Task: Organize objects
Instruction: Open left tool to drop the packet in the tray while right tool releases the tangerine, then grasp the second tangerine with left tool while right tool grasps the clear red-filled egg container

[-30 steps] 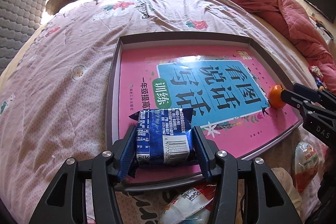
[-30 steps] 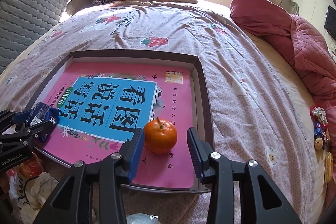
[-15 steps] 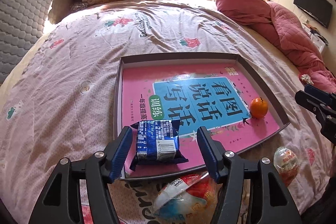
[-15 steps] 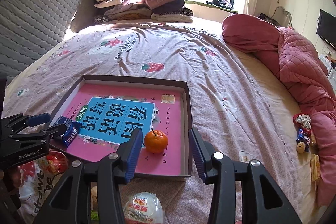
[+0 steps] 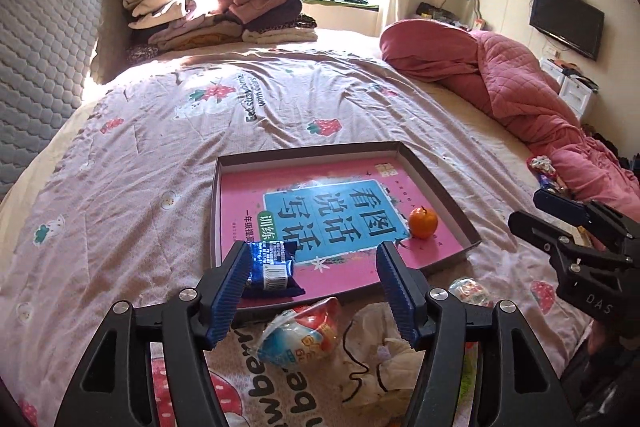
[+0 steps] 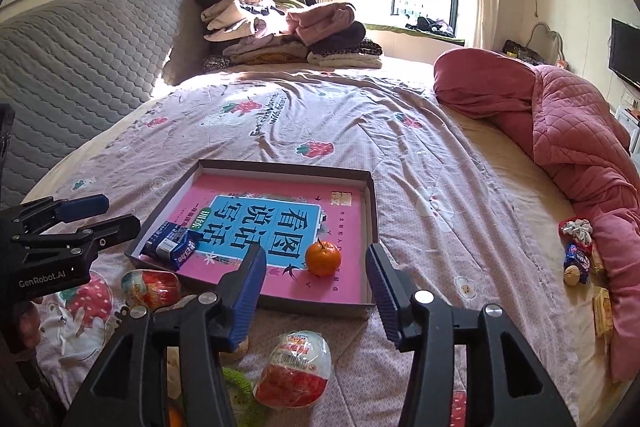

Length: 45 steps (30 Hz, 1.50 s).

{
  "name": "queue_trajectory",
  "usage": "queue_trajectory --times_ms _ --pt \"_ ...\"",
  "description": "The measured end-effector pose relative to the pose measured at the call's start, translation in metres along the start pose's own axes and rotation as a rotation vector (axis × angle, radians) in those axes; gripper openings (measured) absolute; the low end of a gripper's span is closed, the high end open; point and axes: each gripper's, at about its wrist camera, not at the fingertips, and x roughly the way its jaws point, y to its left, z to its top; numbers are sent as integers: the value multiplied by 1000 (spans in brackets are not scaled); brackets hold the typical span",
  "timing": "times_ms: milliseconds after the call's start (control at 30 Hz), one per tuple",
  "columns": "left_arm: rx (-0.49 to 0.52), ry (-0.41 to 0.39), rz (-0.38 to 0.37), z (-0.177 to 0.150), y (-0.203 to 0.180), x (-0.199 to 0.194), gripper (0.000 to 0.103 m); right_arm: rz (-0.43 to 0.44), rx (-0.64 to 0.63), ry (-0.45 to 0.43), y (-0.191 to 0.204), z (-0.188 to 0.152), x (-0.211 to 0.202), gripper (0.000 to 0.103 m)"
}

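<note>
A shallow box tray (image 5: pixel 440 179) (image 6: pixel 370 187) with a pink book lining its bottom lies on the bed. In it rest a blue snack packet (image 5: pixel 272 267) (image 6: pixel 170 245) at the near left corner and an orange (image 5: pixel 423 223) (image 6: pixel 323 258) at the near right. My left gripper (image 5: pixel 312 287) is open and empty, held back above the tray's near edge. My right gripper (image 6: pixel 316 281) is open and empty, behind the orange. Egg-shaped snack packs lie in front of the tray: one (image 5: pixel 300 333) (image 6: pixel 150 287) below my left gripper, one (image 6: pixel 294 369) (image 5: pixel 468 291) below my right.
Crumpled white cloth (image 5: pixel 384 359) and a green item (image 6: pixel 240 383) lie near the bed's front. A red quilt (image 6: pixel 580 147) runs along the right, with small snacks (image 6: pixel 576 259) beside it. Folded clothes (image 6: pixel 288 31) are stacked at the far end, and a grey headboard (image 6: pixel 80 67) stands on the left.
My left gripper opened and let go of the blue packet in the tray, then drew back and up. My right gripper also drew back from the orange, which stays in the tray.
</note>
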Motion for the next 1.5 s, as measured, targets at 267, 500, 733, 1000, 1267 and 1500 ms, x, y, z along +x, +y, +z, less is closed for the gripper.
queue_trajectory --times_ms 267,500,733,1000,1267,1500 --pt "36 -6 9 -25 -26 -15 66 54 -31 -14 7 -34 -19 53" --pt "17 72 5 -65 -27 -3 66 81 -31 24 8 -61 -15 53" --pt "-5 124 9 -95 -25 5 66 58 -33 42 5 -72 -5 54" --pt "7 141 -7 -120 -41 2 66 71 -15 75 -3 -80 9 54" --pt "28 185 -37 -137 -55 5 66 75 11 92 -7 -82 21 54" --pt "44 198 -49 -145 -61 6 66 85 28 115 -5 -85 33 54"
